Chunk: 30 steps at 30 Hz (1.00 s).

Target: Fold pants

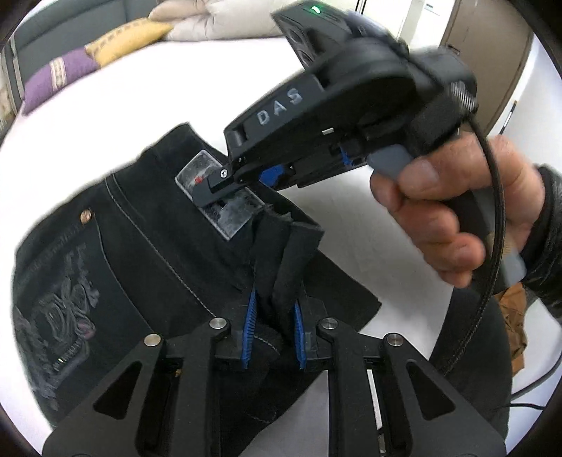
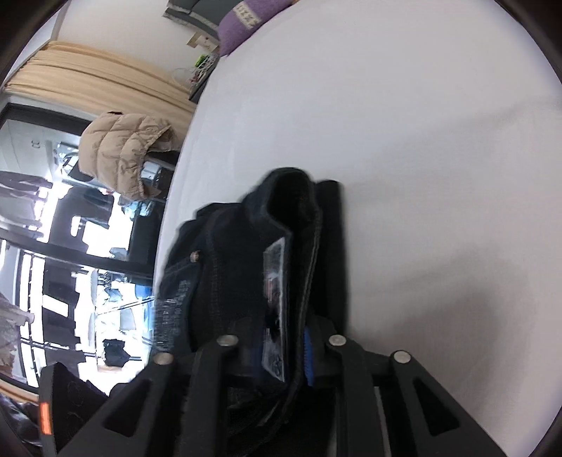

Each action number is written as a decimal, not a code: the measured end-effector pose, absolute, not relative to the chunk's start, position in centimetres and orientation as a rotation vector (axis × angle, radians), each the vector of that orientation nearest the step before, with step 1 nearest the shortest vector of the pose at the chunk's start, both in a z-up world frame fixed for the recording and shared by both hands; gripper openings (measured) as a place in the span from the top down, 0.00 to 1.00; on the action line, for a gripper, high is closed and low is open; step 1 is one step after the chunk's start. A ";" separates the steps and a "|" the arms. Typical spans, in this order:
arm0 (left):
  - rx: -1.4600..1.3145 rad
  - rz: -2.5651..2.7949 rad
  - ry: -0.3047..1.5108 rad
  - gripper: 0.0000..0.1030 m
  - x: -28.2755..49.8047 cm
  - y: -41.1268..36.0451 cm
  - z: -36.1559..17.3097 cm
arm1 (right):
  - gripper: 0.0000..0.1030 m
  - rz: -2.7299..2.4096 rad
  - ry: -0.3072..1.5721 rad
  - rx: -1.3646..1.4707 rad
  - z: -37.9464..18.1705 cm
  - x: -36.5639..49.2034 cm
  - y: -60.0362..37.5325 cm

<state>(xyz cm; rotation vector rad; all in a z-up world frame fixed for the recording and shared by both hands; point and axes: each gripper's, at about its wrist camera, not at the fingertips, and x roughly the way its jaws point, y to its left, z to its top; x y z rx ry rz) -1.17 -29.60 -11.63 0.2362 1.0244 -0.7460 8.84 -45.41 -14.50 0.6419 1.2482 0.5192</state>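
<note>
Black pants (image 1: pixel 140 253) with grey stitching, a brass rivet and a printed back pocket lie partly on a white bed (image 1: pixel 116 105). My left gripper (image 1: pixel 272 334) is shut on a bunched fold of the pants' edge between its blue pads. My right gripper (image 1: pixel 228 186), held by a hand, is shut on the waistband at a shiny label (image 1: pixel 224 207). In the right wrist view the right gripper (image 2: pixel 281 351) clamps the waistband and label (image 2: pixel 275 316), and the pants (image 2: pixel 217 267) hang bunched ahead of it.
Purple and yellow pillows (image 1: pixel 70 70) and a beige duvet (image 1: pixel 210 21) lie at the bed's far side. A tan puffer jacket (image 2: pixel 123 151) hangs on a chair beside the bed. A black cable (image 1: pixel 491 246) runs from the right gripper.
</note>
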 end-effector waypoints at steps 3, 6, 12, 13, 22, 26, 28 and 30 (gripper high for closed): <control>0.159 -0.811 1.049 0.76 -1.6 -28.8 -10.7 | 0.70 0.517 1.206 0.768 -15.4 7.2 -46.8; 0.028 -0.885 1.063 0.76 -2.2 -26.5 -9.0 | 0.66 0.465 1.187 0.744 -14.5 5.5 -47.4; -0.143 -0.731 1.052 0.76 0.2 -19.3 -8.1 | 0.50 0.270 1.135 0.588 -9.6 4.0 -48.5; -0.158 -0.705 1.053 0.76 0.2 -18.7 -8.9 | 0.51 0.322 1.099 0.588 -8.0 4.0 -47.7; -0.319 -0.642 1.083 0.76 7.7 -13.1 -10.9 | 1.00 0.443 1.278 0.475 -11.5 4.6 -40.0; -0.342 -0.645 1.104 0.76 11.4 -13.2 -12.7 | 1.00 0.470 1.244 0.642 -14.4 3.8 -42.6; -0.352 -0.648 1.117 0.76 12.7 -12.5 -13.6 | 1.00 0.470 1.243 0.695 -14.9 3.8 -43.1; -0.355 -0.662 1.127 0.77 12.7 -12.2 -14.3 | 1.00 0.470 1.238 0.679 -14.9 3.8 -42.9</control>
